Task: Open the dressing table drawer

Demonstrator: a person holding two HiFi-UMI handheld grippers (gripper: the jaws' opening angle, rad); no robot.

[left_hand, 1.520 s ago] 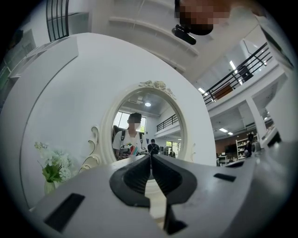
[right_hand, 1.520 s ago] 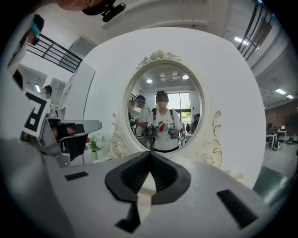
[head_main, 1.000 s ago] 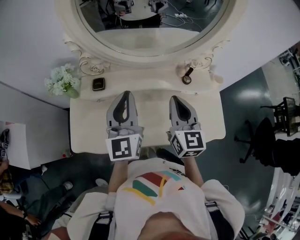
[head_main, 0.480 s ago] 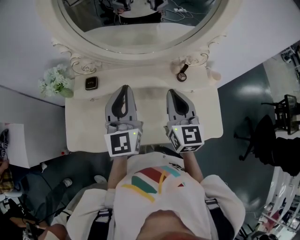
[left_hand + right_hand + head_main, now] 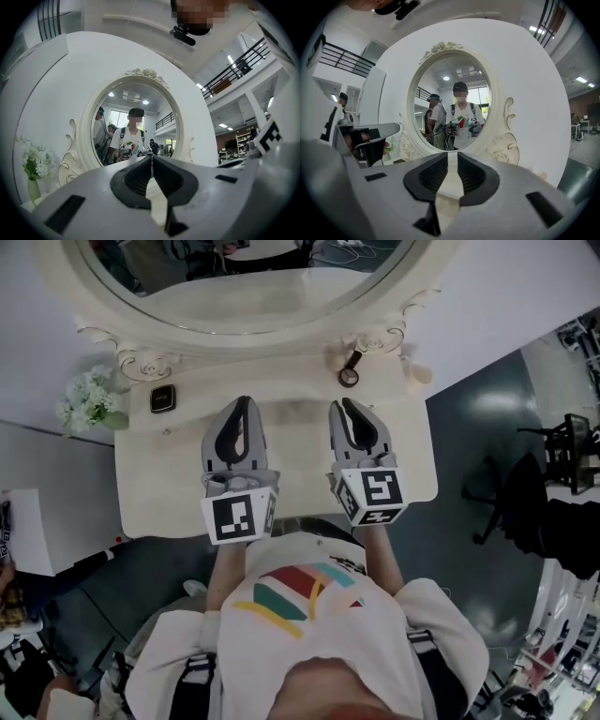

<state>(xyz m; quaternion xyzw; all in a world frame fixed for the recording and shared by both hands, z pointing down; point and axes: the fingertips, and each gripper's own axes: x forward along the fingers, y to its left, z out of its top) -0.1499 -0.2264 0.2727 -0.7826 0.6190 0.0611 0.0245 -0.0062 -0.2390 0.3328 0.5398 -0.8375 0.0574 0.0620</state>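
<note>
The cream dressing table (image 5: 159, 486) fills the middle of the head view, and its drawer front is hidden under the tabletop's near edge. Both grippers hover side by side over the tabletop, pointing at the oval mirror (image 5: 234, 296). My left gripper (image 5: 242, 402) is shut with its tips touching and nothing between them; in the left gripper view its tips (image 5: 151, 157) meet. My right gripper (image 5: 345, 406) has just been opening. A narrow gap shows between its tips (image 5: 452, 155), with nothing in it.
On the back ledge are white flowers (image 5: 86, 399) at the left, a small dark box (image 5: 162, 397), a small round object (image 5: 349, 374) and a cream knob (image 5: 422, 373). A dark chair (image 5: 525, 512) stands on the floor to the right. People show in the mirror.
Both grippers have shifted a little over the tabletop, and the head view has swung so the table sits higher and further left. The right jaws have parted slightly.
</note>
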